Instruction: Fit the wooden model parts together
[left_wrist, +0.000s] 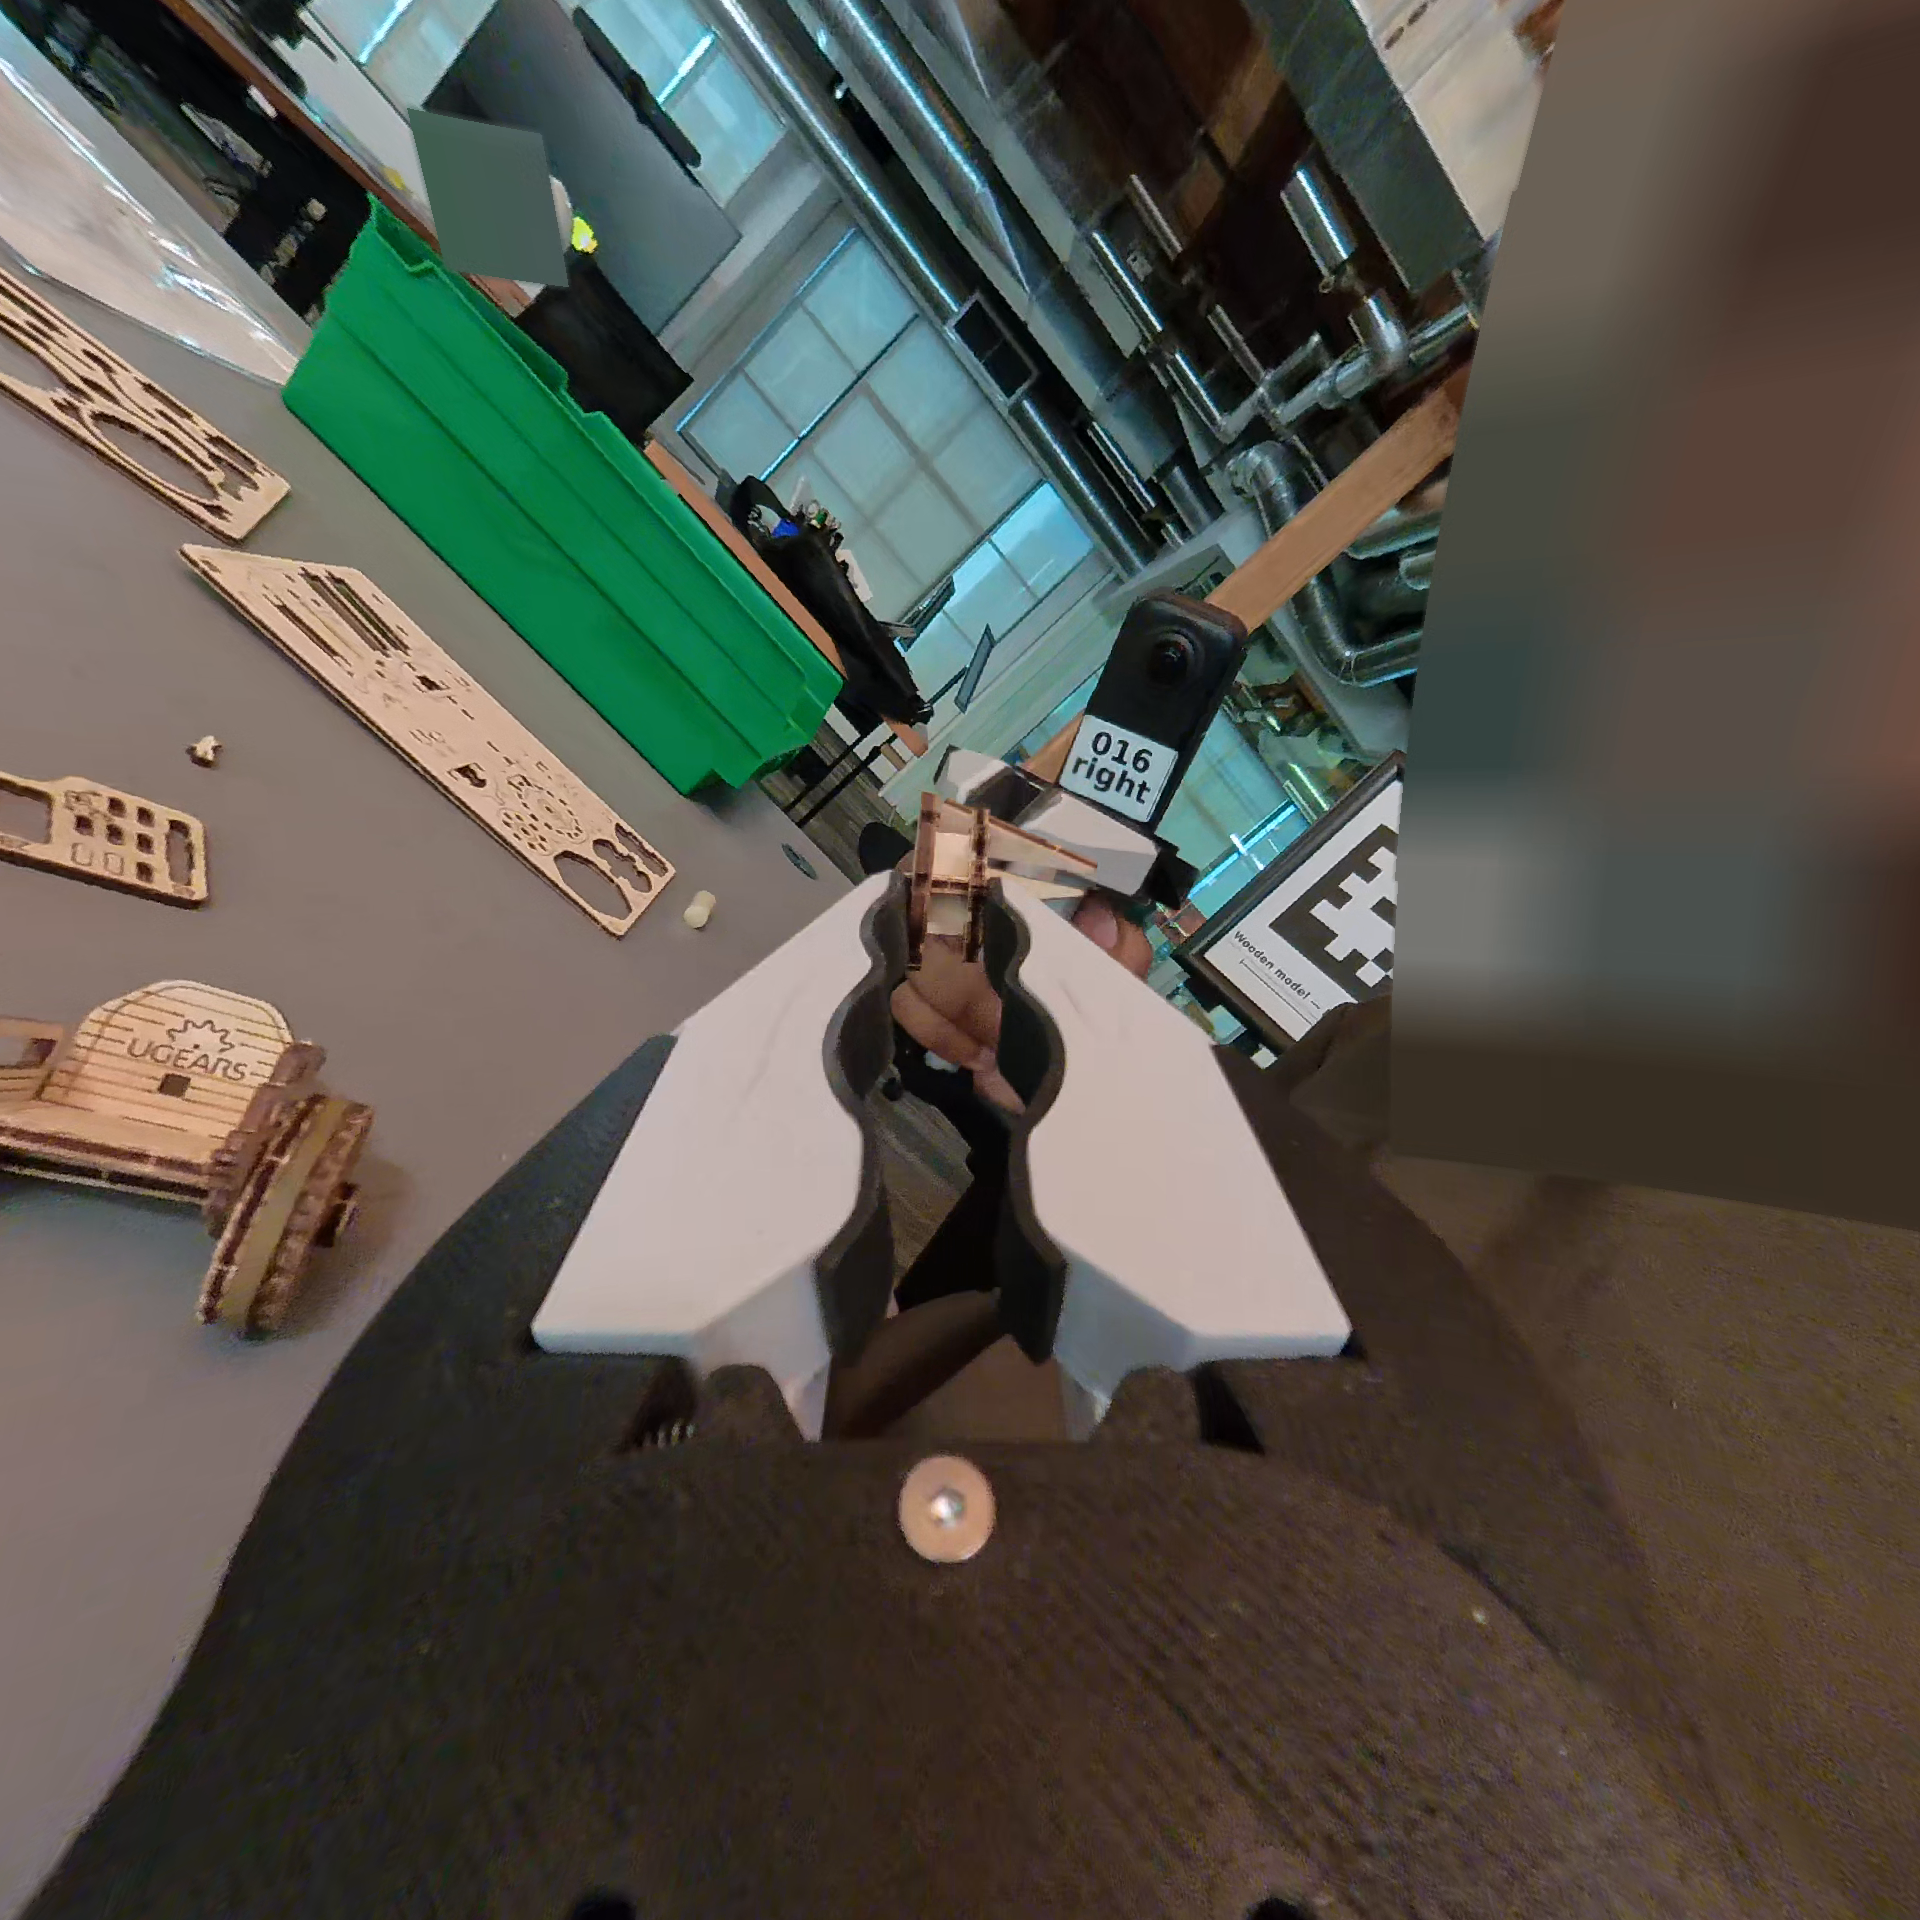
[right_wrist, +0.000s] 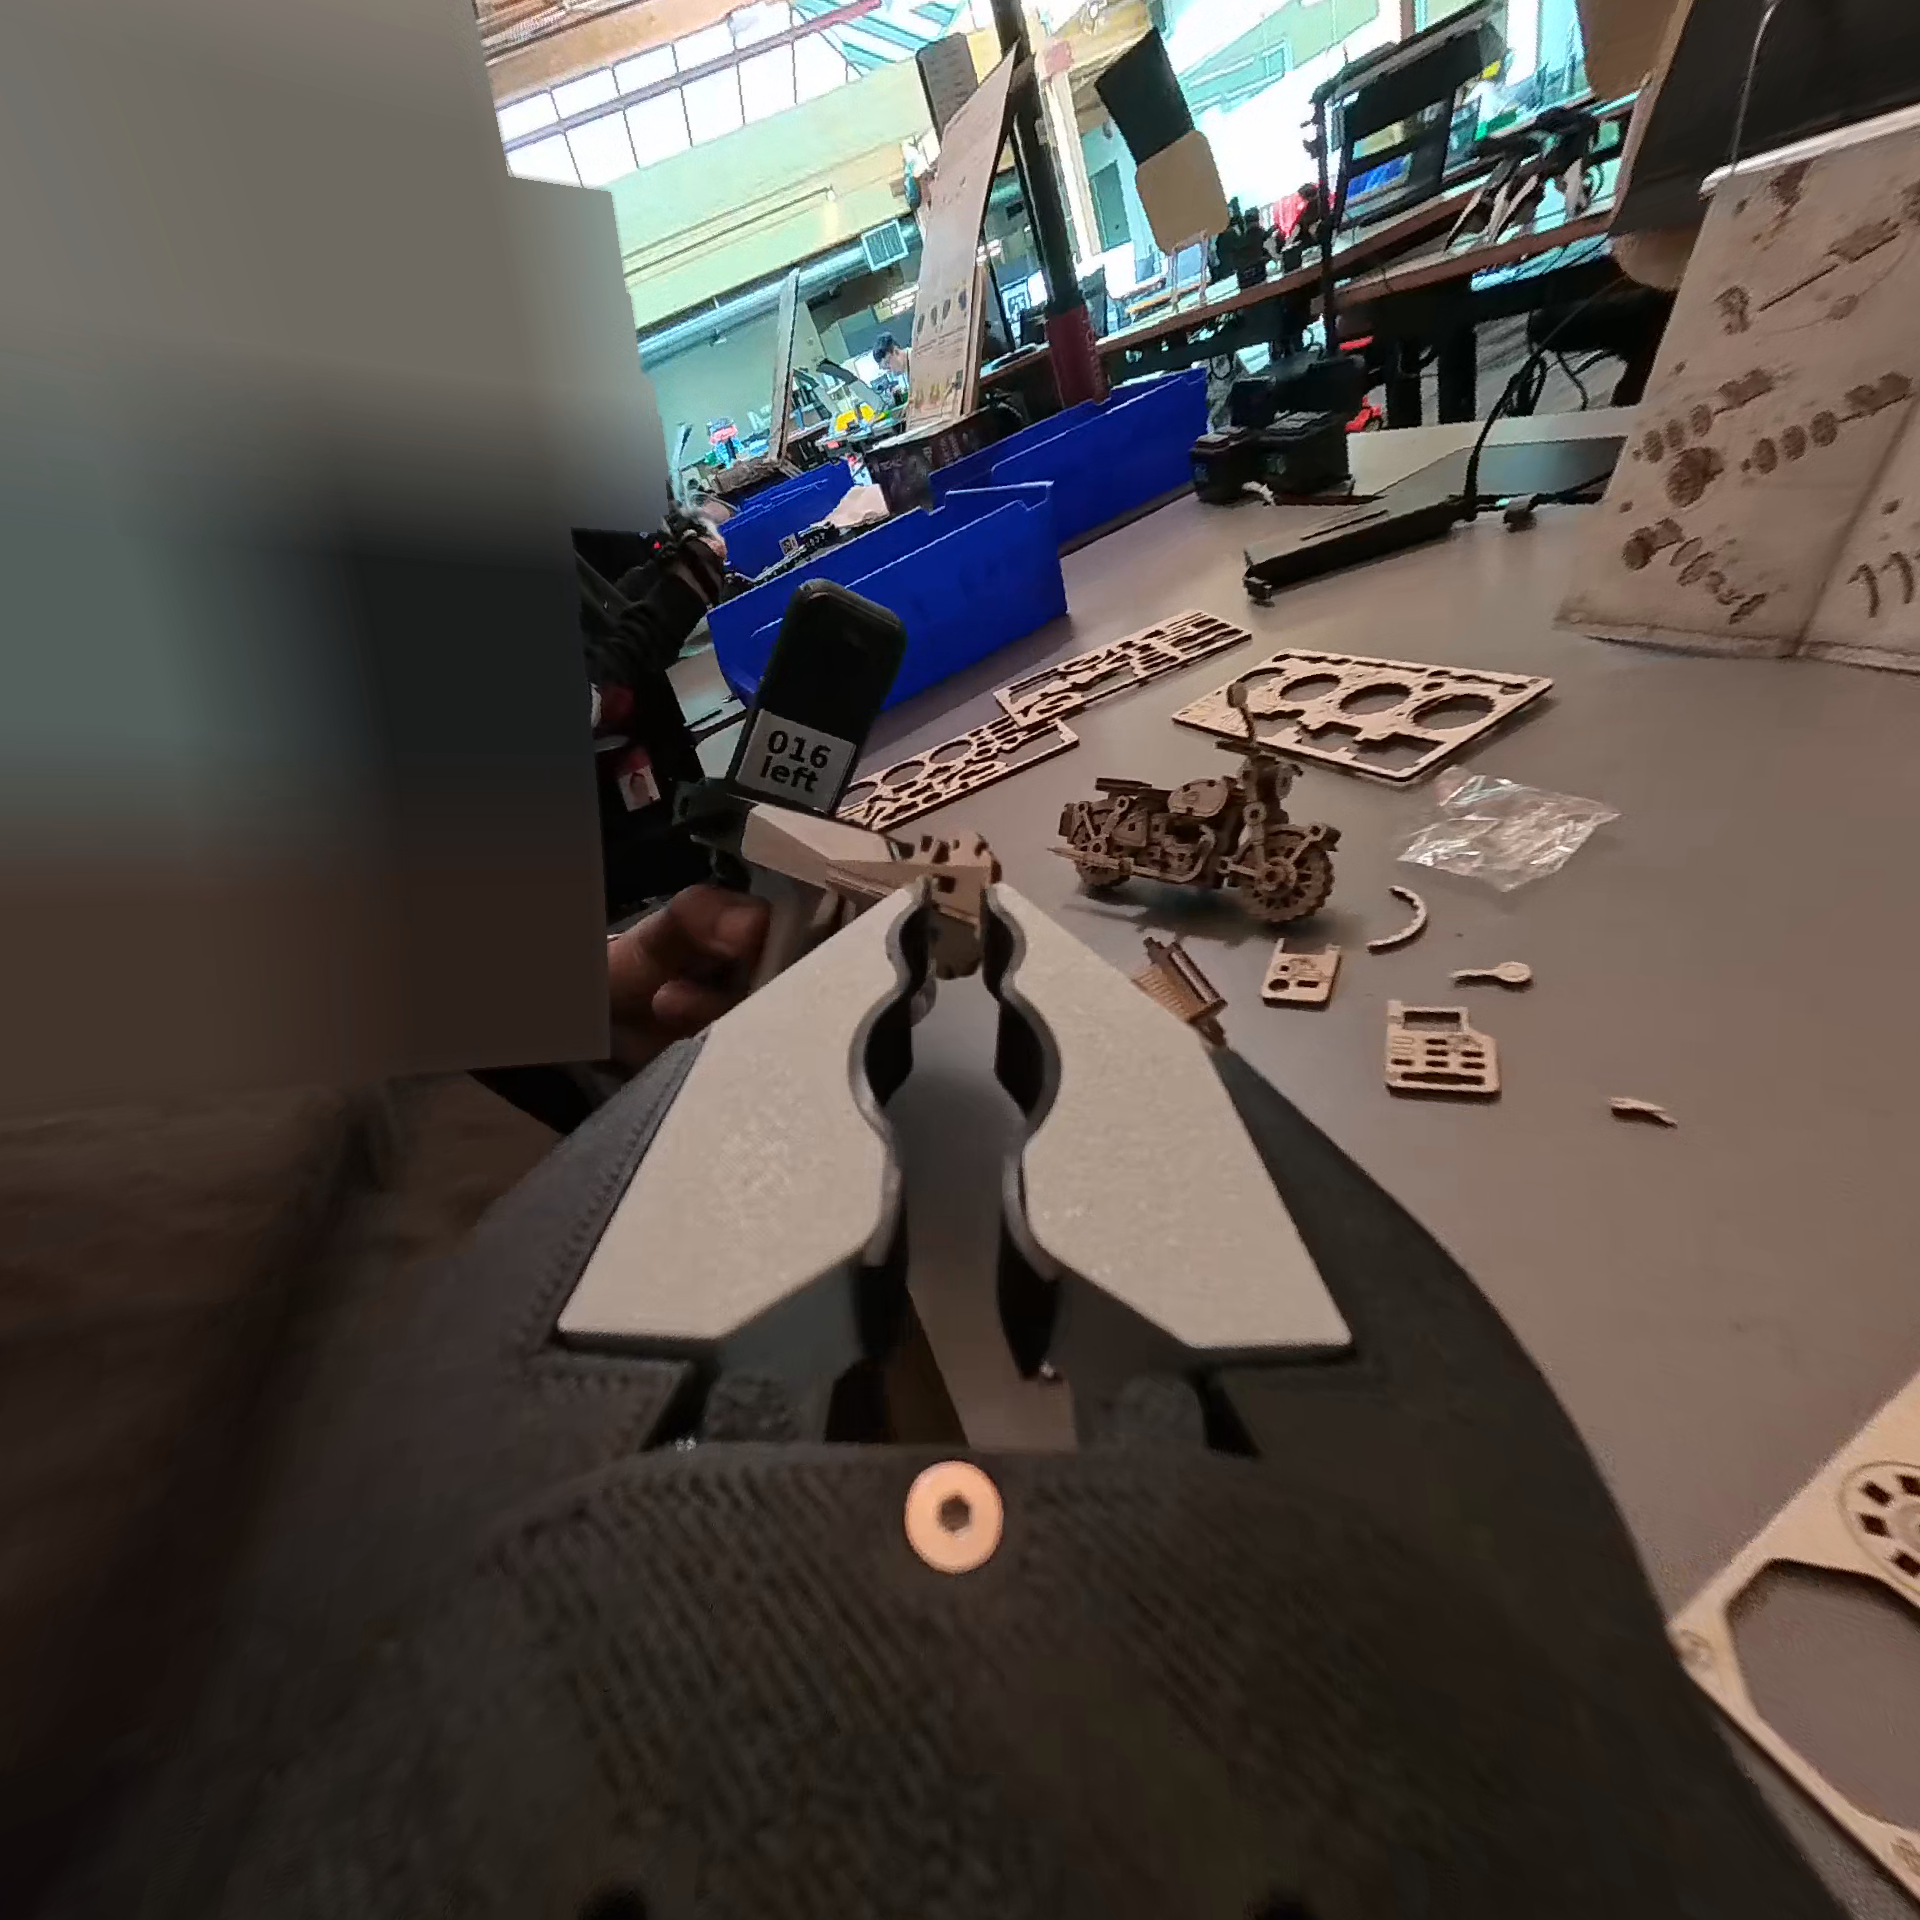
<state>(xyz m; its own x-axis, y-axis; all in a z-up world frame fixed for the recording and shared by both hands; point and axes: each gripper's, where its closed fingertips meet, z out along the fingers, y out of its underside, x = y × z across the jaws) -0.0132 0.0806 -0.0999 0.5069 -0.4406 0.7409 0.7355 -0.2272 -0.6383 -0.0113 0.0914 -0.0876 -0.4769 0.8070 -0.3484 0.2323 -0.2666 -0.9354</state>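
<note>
Currently: left gripper clamped on small wooden subassembly at frame centre | right gripper gripping same piece | wooden motorcycle on table, centre right.

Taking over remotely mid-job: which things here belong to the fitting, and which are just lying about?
In the job:
- left gripper and right gripper, both pinching the small wooden assembly

Lying about:
- wooden motorcycle
- sidecar body
- cut-out sheets
- loose small parts
- plastic bag
- green bin
</note>
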